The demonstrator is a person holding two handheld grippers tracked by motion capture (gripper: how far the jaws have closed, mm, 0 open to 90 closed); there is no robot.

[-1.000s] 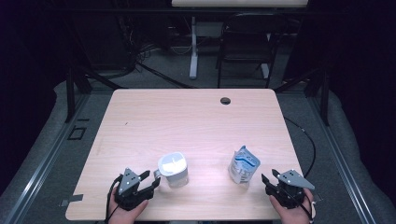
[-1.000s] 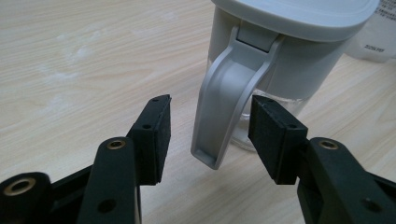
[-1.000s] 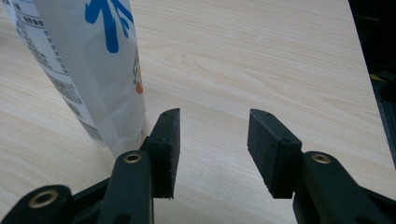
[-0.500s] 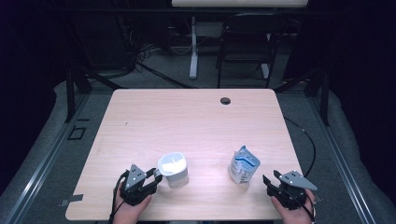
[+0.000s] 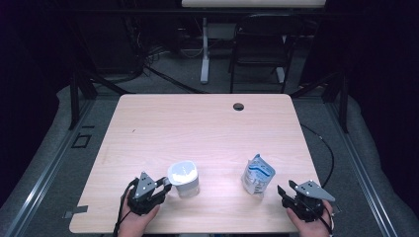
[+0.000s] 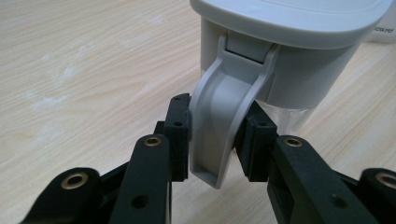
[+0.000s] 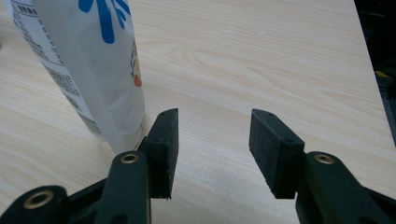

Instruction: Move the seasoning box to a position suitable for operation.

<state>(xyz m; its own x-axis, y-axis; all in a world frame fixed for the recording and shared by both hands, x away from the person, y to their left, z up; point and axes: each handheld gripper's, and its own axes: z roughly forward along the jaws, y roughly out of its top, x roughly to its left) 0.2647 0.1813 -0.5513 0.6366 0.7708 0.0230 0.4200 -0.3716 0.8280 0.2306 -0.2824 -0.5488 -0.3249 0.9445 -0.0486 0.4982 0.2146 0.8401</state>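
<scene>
Over on the left, near the front edge of the table, the left gripper has its jaws just closing on the grey handle of the white lidded jug, pads pressed to either side of it, gripping. The jug stands upright just beyond the gripper, toward table centre. Moving right, a white pouch with blue print stands upright. The right gripper sits just beside it, jaws apart and holding nothing, the pouch standing just off the left jaw's outer side.
</scene>
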